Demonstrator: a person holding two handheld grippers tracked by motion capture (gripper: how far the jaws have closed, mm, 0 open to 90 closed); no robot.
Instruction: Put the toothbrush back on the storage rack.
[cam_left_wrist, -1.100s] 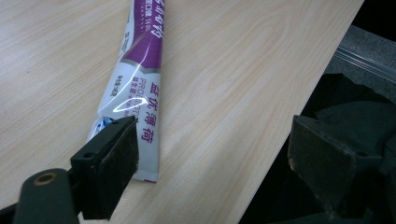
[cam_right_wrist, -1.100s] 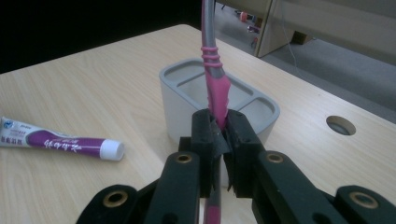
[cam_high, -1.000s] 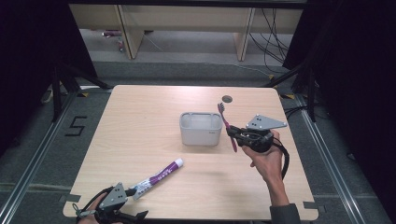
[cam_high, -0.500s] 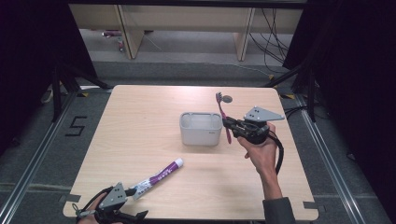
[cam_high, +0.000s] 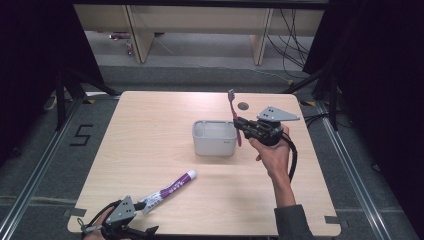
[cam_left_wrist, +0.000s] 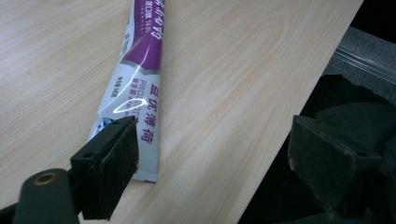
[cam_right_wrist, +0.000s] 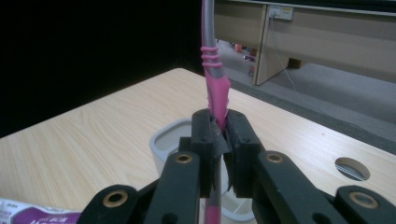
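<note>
My right gripper (cam_high: 242, 125) is shut on a pink and grey toothbrush (cam_high: 233, 114), which it holds upright beside the right rim of a white rectangular cup (cam_high: 214, 138). The right gripper view has the toothbrush (cam_right_wrist: 214, 79) rising between the closed pads, with the white cup (cam_right_wrist: 173, 140) just behind them. A purple and white toothpaste tube (cam_high: 170, 189) lies flat near the front left of the table. My left gripper (cam_high: 145, 206) stands open at the tube's tail end. In the left gripper view one pad rests beside the tube (cam_left_wrist: 137, 70), and the other pad hangs past the table edge.
The light wooden table (cam_high: 150, 130) has a round cable hole (cam_high: 243, 106) near its far right edge. Shelving and cables stand on the floor behind the table. Dark floor surrounds the table on both sides.
My right gripper has carried the toothbrush a little up and toward the far side, and the brush stands more upright beside the cup. The left gripper and the tube have not moved.
</note>
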